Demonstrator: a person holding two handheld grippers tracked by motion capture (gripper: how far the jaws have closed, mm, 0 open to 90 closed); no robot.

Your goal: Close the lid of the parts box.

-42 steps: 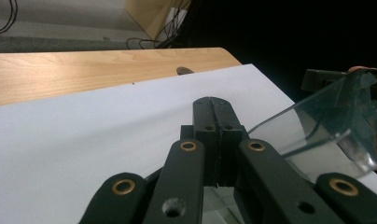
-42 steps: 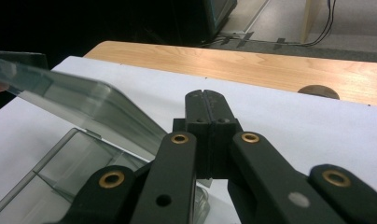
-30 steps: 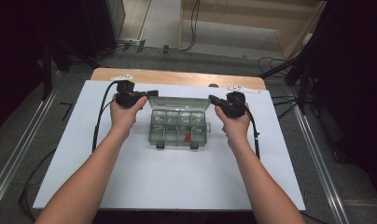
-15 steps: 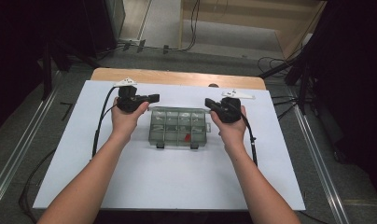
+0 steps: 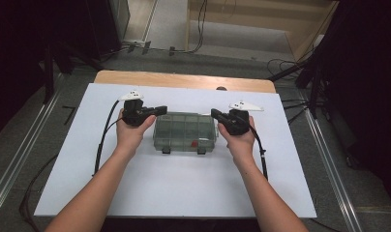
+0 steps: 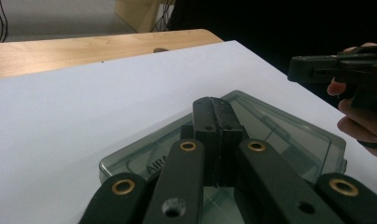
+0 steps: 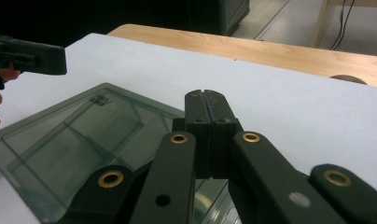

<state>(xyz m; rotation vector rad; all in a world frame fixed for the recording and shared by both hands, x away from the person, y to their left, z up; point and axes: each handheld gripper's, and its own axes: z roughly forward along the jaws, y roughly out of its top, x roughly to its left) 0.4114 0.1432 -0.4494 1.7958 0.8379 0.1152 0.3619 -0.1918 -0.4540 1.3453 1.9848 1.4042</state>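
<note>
A clear grey plastic compartment box (image 5: pixel 185 133) with its lid down lies in the middle of the white sheet, a small red piece (image 5: pixel 195 143) inside near its front. My left gripper (image 5: pixel 163 109) is shut with nothing in it, its tips over the box's (image 6: pixel 270 130) back left corner. My right gripper (image 5: pixel 214 113) is also shut and empty, hovering at the back right corner. In the left gripper view the jaws (image 6: pixel 215 103) press together above the lid. The right gripper view shows its jaws (image 7: pixel 204 97) closed over the box (image 7: pixel 84 135).
The white sheet (image 5: pixel 174 193) covers a wooden table (image 5: pixel 184 79) whose far edge shows beyond it. Cables (image 5: pixel 102 140) trail from each gripper along the forearms. Two black latches (image 5: pixel 202 151) sit on the box's front edge. Dark stands and floor cables surround the table.
Both hands have shifted slightly nearer and lower, bringing the shut jaw tips closer to the box's back corners. The box has stayed put.
</note>
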